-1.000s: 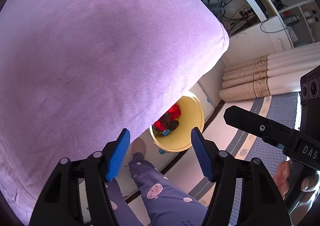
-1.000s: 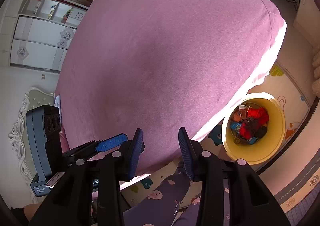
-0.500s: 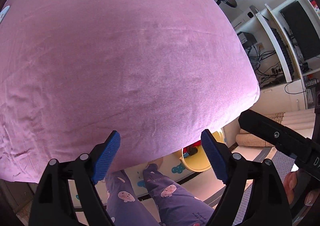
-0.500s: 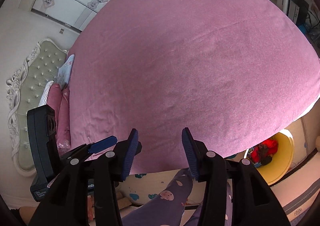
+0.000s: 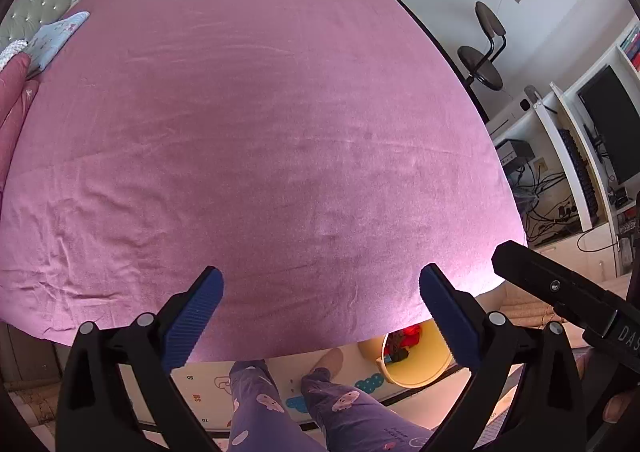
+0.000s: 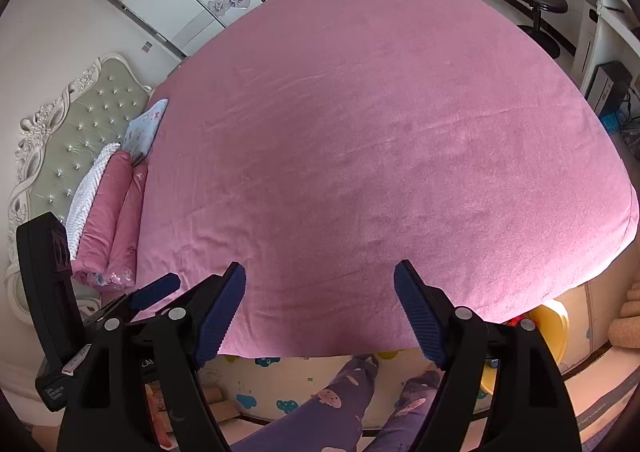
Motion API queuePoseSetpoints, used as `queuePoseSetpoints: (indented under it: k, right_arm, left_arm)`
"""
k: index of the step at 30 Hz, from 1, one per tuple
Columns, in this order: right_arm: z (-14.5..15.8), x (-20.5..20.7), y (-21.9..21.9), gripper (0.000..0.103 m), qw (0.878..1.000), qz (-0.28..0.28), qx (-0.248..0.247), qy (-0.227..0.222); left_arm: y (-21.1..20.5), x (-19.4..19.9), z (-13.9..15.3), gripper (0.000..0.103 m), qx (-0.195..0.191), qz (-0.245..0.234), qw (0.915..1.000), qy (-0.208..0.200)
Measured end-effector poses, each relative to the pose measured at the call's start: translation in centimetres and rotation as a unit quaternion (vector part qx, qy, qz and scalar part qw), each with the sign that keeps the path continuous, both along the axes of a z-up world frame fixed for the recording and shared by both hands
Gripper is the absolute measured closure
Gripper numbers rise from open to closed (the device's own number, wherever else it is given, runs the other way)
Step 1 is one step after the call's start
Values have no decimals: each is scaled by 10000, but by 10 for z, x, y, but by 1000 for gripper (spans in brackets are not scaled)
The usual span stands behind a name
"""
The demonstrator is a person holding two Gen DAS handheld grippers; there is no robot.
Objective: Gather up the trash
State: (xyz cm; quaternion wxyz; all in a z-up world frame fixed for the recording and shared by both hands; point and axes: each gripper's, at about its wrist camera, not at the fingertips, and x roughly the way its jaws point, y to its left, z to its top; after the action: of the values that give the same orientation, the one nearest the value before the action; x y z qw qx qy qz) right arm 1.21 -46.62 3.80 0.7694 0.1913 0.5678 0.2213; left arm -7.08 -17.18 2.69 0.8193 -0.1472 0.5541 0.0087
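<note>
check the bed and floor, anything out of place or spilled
Nothing stands out. The pink bedsheet is bare apart from light wrinkles, the trash sits inside the yellow bin on the floor, and nothing is spilled on the play mat.

Both wrist views look down, sharing bed (image 5: pixel 256 132).

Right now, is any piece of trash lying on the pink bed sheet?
No, the pink bed sheet is bare, and the only trash visible sits inside the yellow bin on the floor.
</note>
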Motion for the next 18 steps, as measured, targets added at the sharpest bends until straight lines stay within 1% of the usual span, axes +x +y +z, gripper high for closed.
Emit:
queuePoseSetpoints:
  k: [1, 3, 6, 9, 11, 16, 18]
  right_arm:
    - [5, 0, 2, 26, 10000, 0, -35, -77]
    - [13, 0, 3, 18, 9998, -26, -6, -185]
    - [25, 1, 9, 17, 9995, 27, 114, -298]
    - [40, 0, 18, 16, 9979, 137, -44, -635]
    - [48, -4, 23, 16, 9962, 171, -147, -838]
    - [61, -10, 33, 15, 9916, 308, -353, -1203]
    - [65, -12, 34, 15, 9897, 308, -410, -1335]
  left_arm:
    - [3, -2, 7, 4, 80, 63, 9999, -67]
    - [10, -4, 20, 4, 183, 192, 9994, -212]
    - [20, -8, 35, 4, 336, 415, 9980, -337]
    - [30, -14, 44, 4, 484, 689, 9957, -396]
    - [35, -16, 48, 4, 505, 834, 9941, -466]
    - [39, -17, 55, 4, 756, 1010, 9909, -477]
    - [42, -19, 57, 4, 751, 1078, 9899, -532]
